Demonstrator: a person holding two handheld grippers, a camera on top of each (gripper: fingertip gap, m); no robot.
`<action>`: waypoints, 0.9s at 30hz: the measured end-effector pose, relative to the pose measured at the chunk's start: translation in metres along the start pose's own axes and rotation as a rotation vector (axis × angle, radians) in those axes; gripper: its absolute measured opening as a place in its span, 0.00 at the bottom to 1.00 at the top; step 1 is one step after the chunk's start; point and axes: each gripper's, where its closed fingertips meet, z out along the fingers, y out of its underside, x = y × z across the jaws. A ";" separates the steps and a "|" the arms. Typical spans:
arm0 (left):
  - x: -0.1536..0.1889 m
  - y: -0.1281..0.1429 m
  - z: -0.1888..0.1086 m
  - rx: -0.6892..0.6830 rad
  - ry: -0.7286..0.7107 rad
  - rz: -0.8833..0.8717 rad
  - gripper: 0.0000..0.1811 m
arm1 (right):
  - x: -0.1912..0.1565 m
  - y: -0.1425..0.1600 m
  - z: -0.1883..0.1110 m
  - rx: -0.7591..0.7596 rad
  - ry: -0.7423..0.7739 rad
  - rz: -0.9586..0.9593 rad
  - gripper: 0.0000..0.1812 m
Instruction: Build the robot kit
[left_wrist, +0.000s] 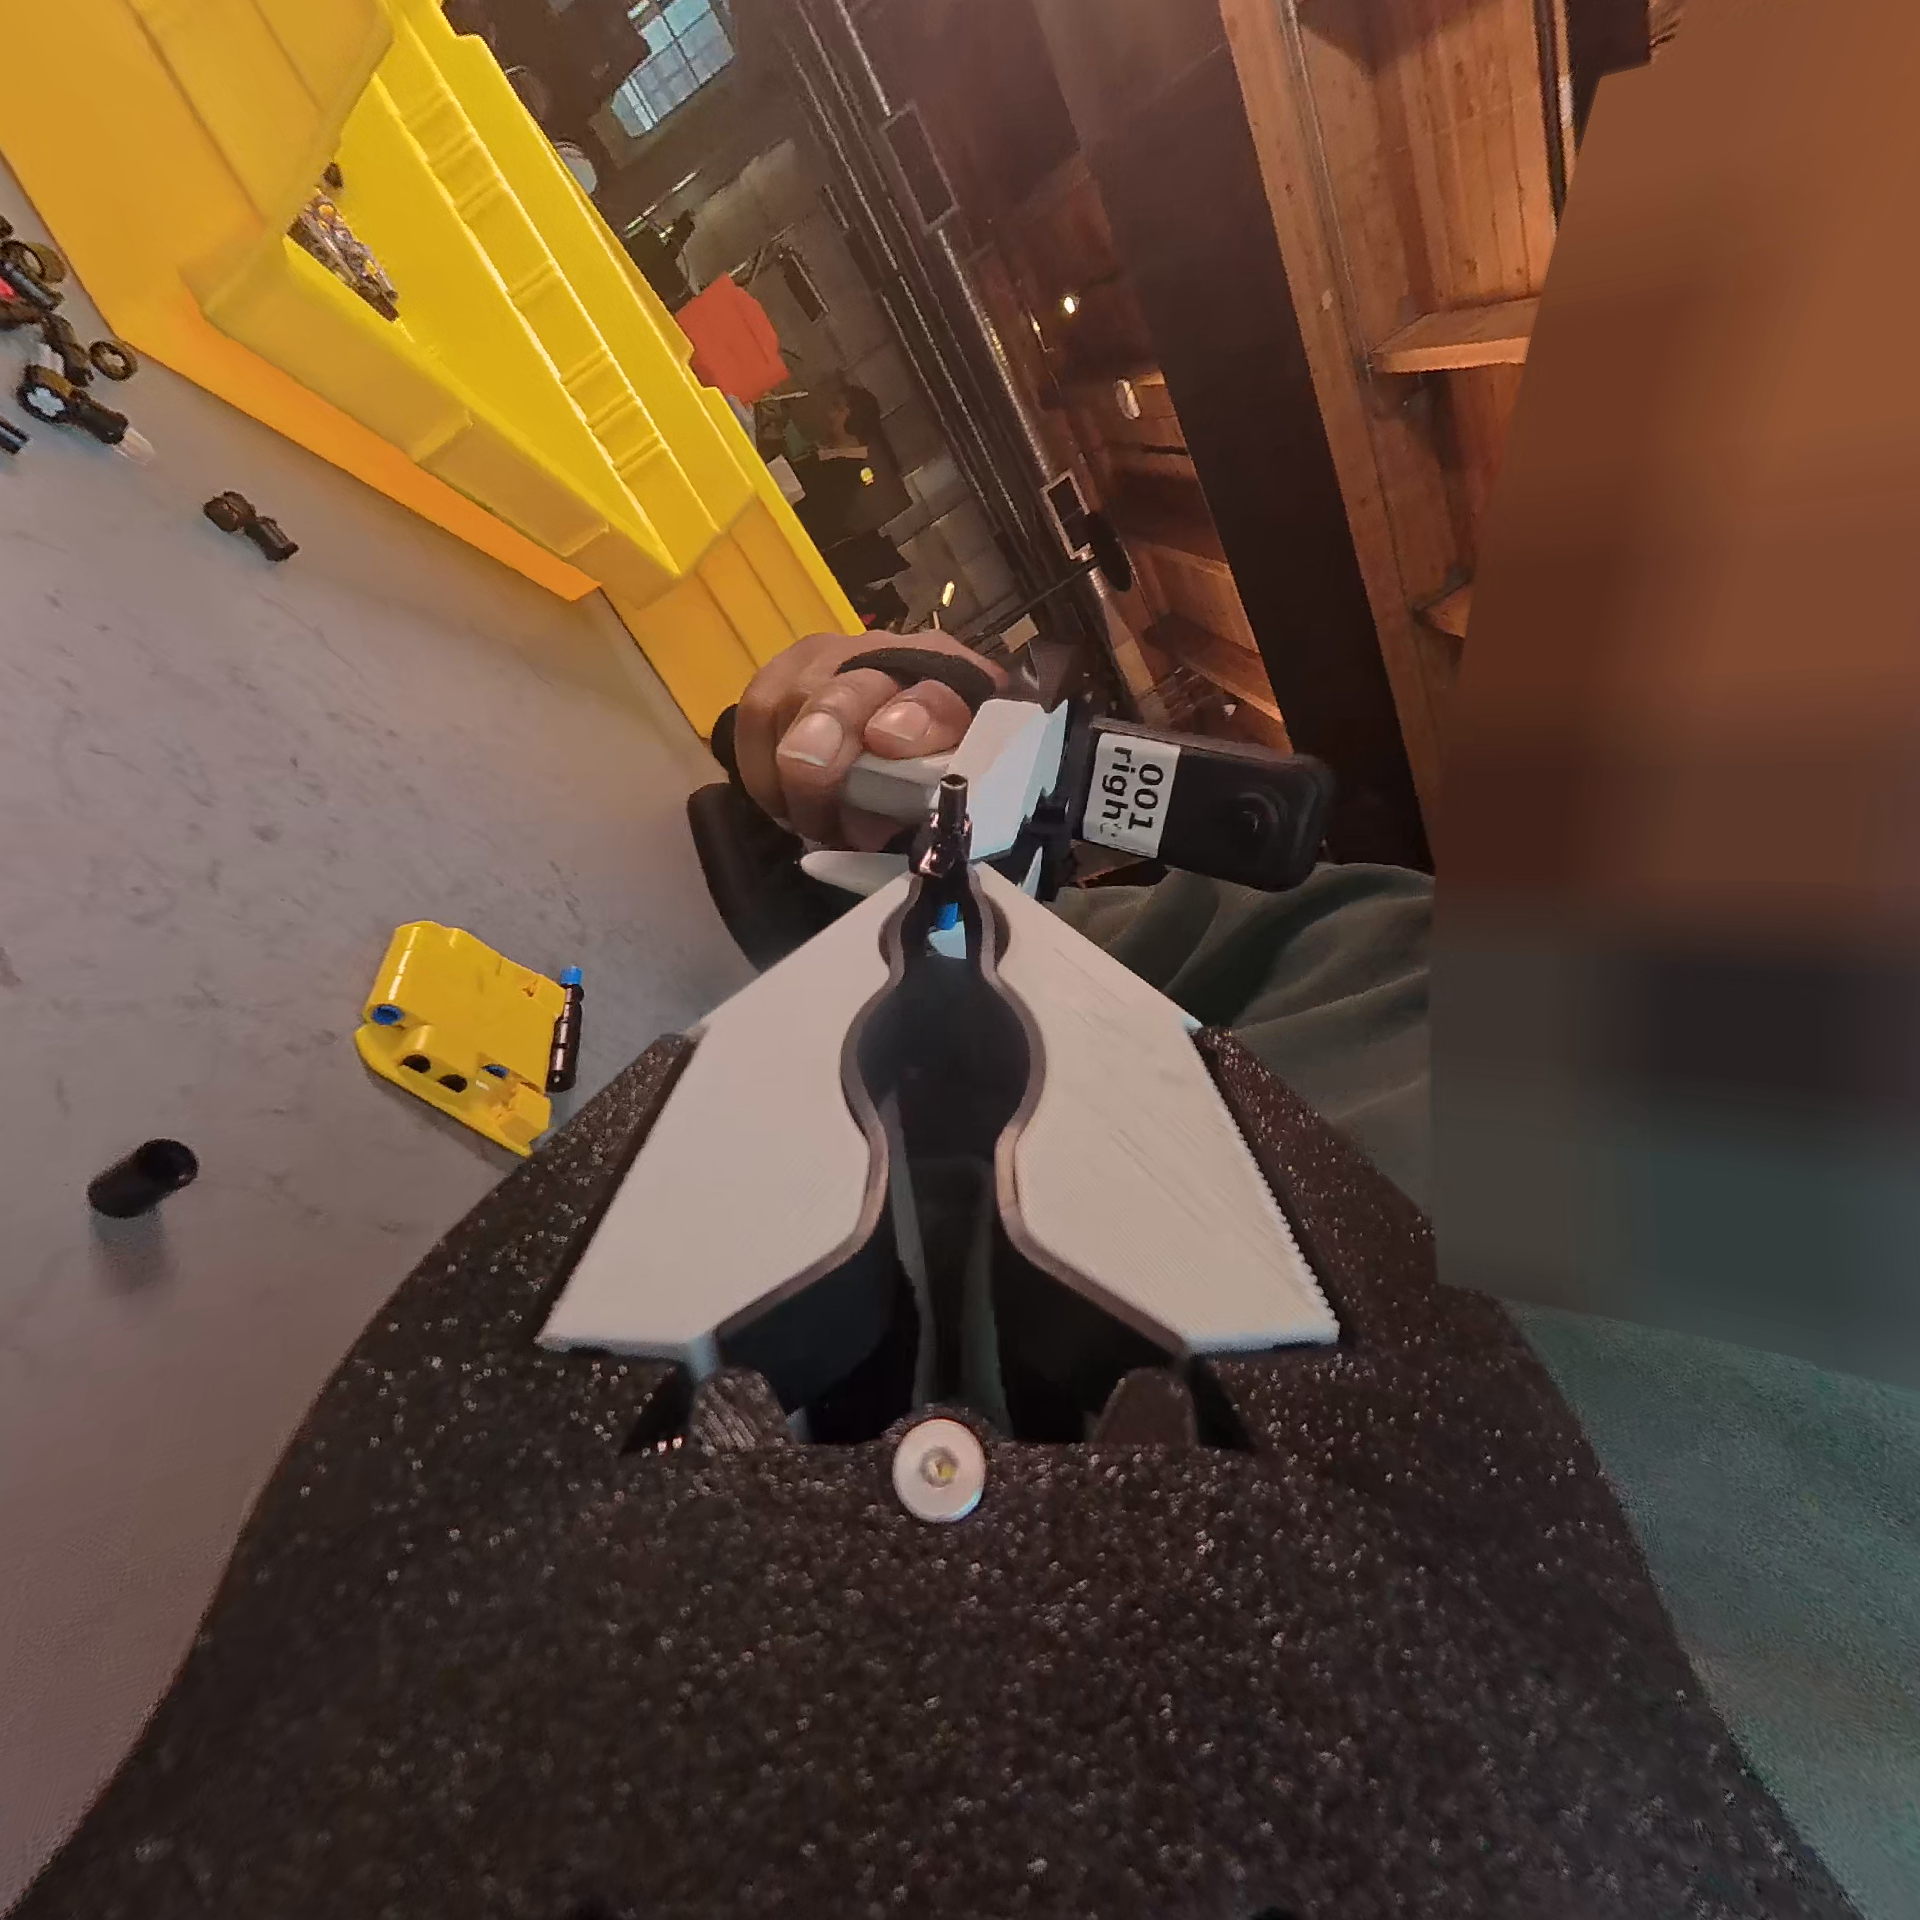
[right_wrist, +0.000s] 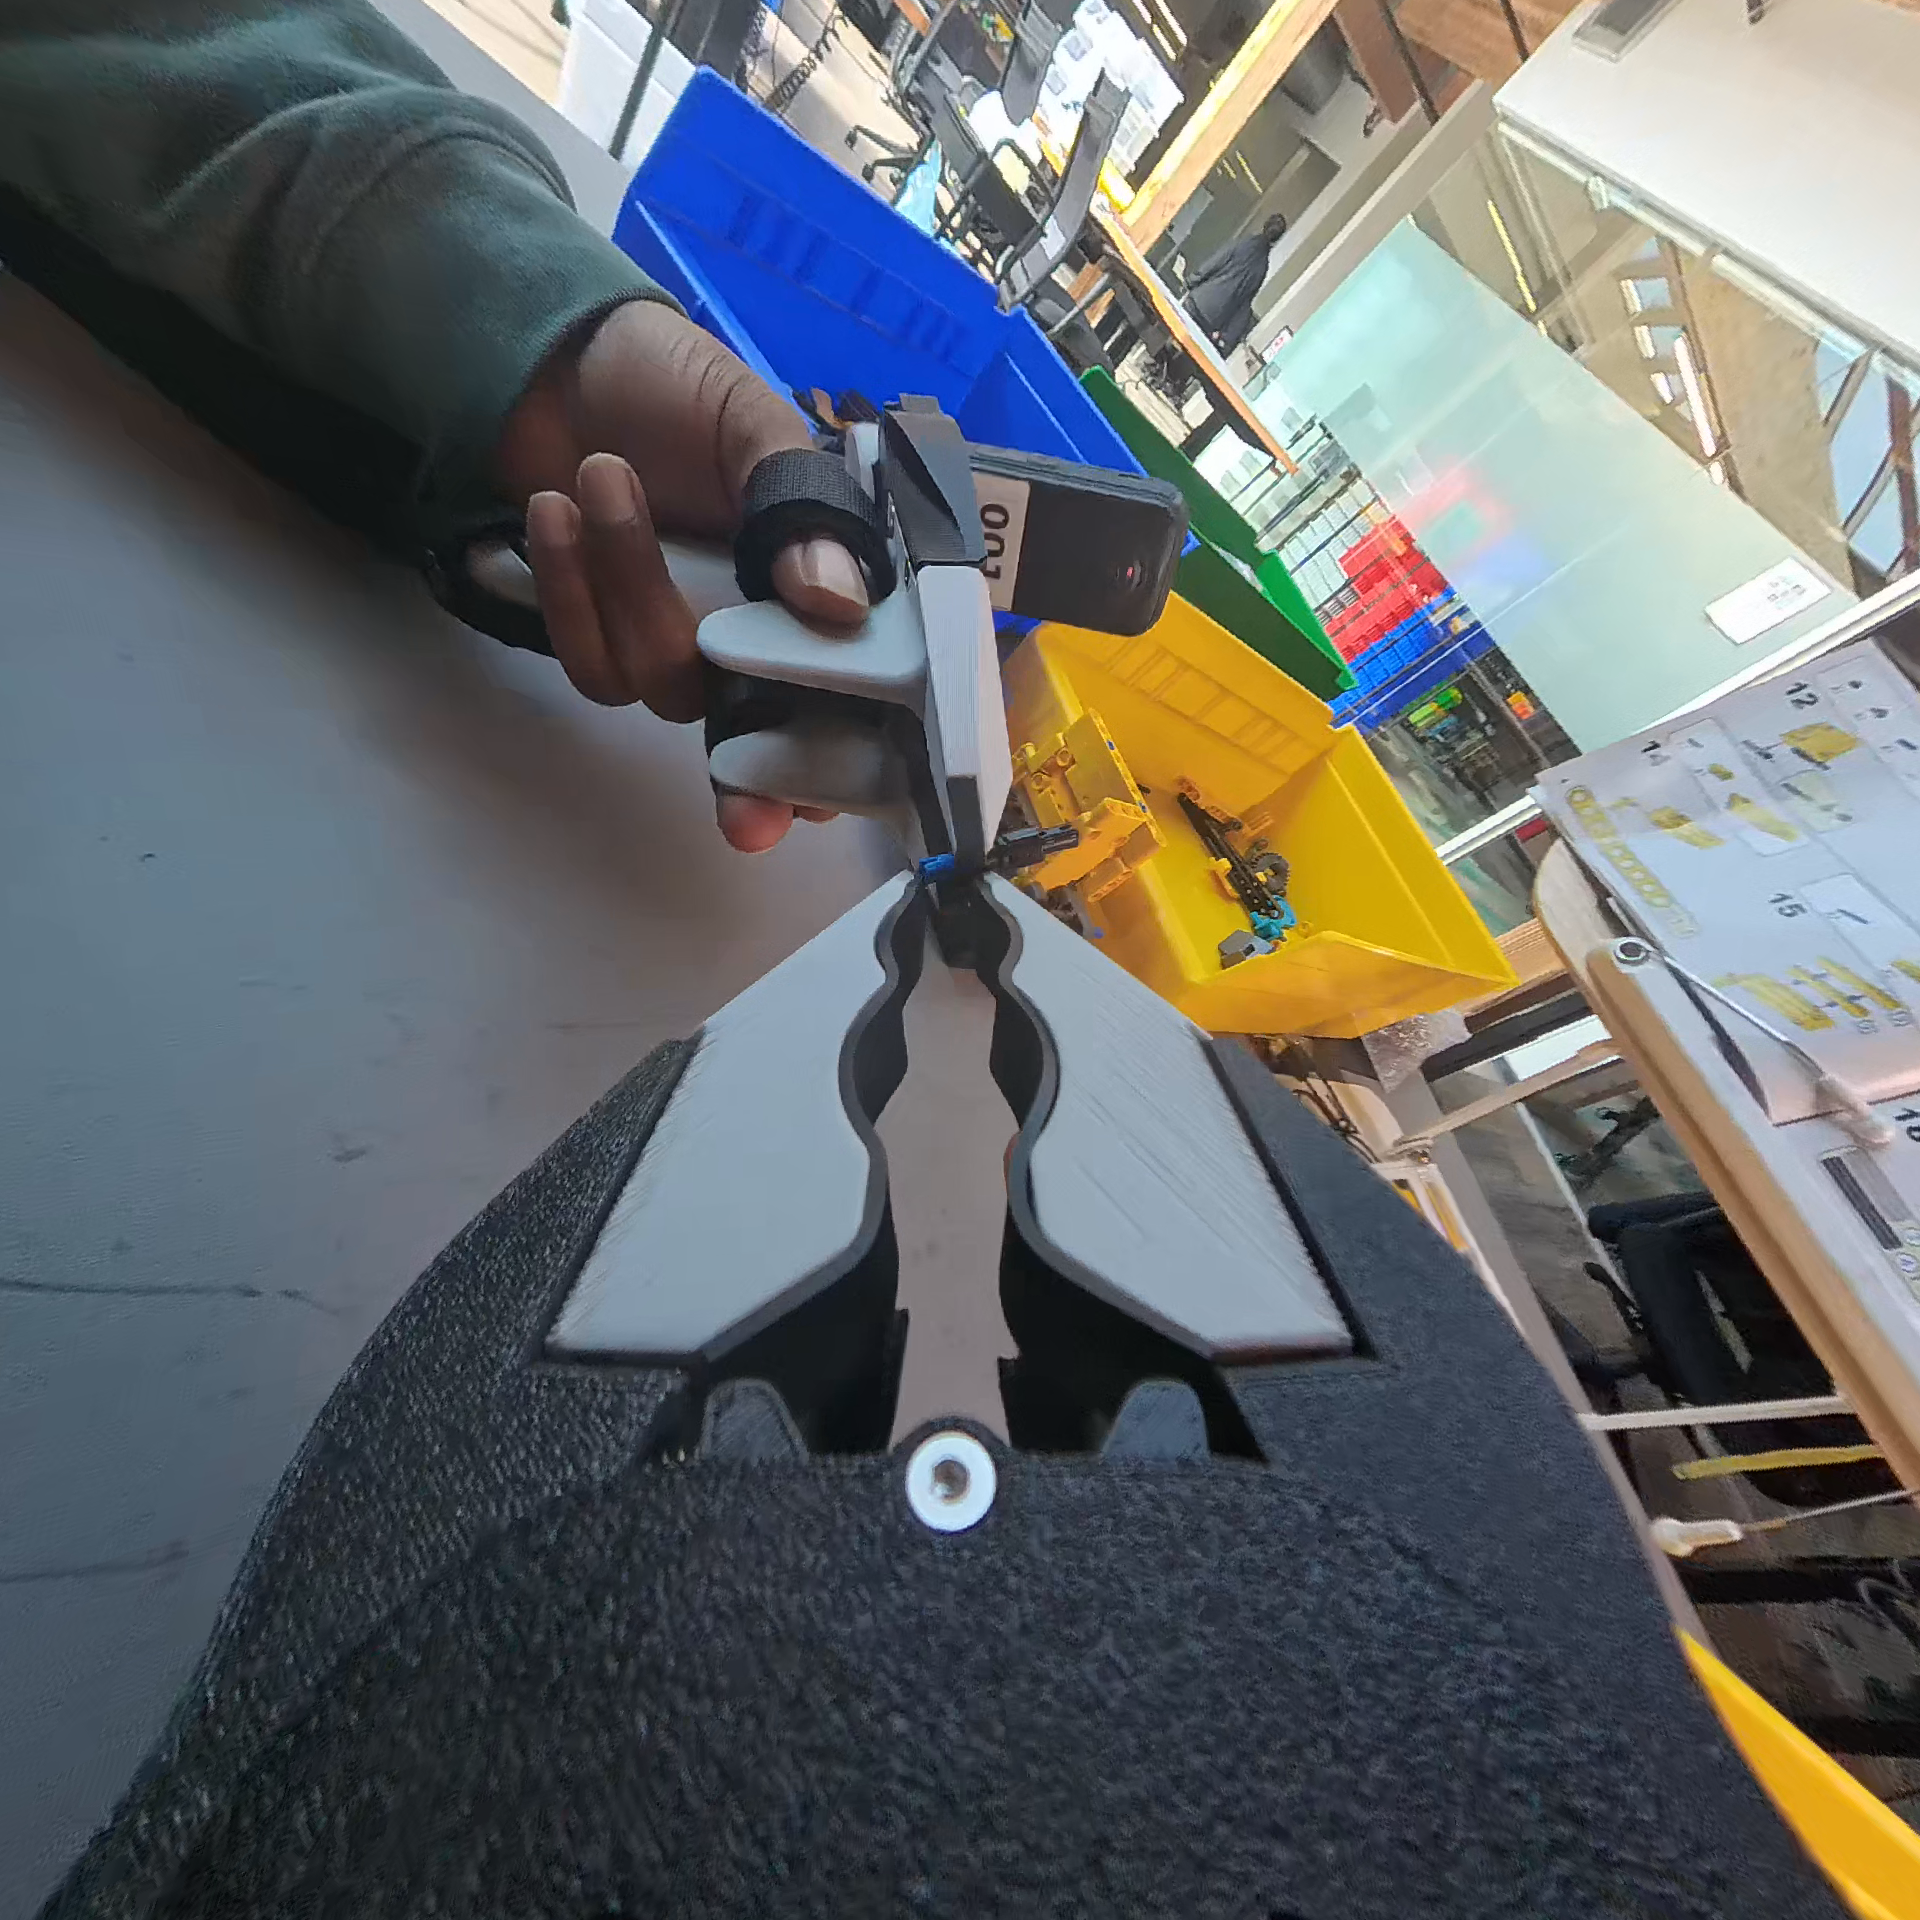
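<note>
Your left gripper (left_wrist: 940, 883) is pinched nearly closed at the tips on a small black pin assembly (left_wrist: 948, 831): a thin, dark rod with a hollow end and a blue connector (left_wrist: 943, 918) showing just between the fingertips. In the left wrist view the rod's long axis runs straight out past the tips, its open end aimed toward your right hand (left_wrist: 842, 743).

Your right gripper (right_wrist: 951, 883) meets the same part from the other side, its tips drawn together around the blue connector (right_wrist: 935, 864), while the black rod (right_wrist: 1029, 844) sticks out sideways toward the yellow bin (right_wrist: 1351, 935). The part is held in the air above the grey worktop (left_wrist: 260, 779), gripped between both sets of tips.

On the worktop, near the left gripper's body, lies a yellow panel piece (left_wrist: 457, 1023) with blue pins and a black axle along one edge. A short black sleeve (left_wrist: 140, 1176) sits beside it, well apart. Small black parts (left_wrist: 249, 525) lie scattered toward the yellow bins (left_wrist: 499, 343) along the far edge. In the right wrist view, blue bins (right_wrist: 810, 270) and a green bin (right_wrist: 1205, 499) line that edge too, and a printed instruction sheet (right_wrist: 1745, 831) stands off the worktop's side.
</note>
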 end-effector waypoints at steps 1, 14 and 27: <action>0.000 0.000 0.000 -0.002 -0.001 0.005 0.03 | 0.000 -0.001 -0.001 0.010 -0.009 0.029 0.05; -0.010 0.015 0.004 -0.119 -0.127 0.135 0.03 | 0.022 -0.006 -0.013 0.189 -0.188 0.668 0.14; -0.006 0.006 -0.002 -0.141 -0.241 0.389 0.03 | 0.001 0.001 -0.014 0.167 -0.450 0.965 0.00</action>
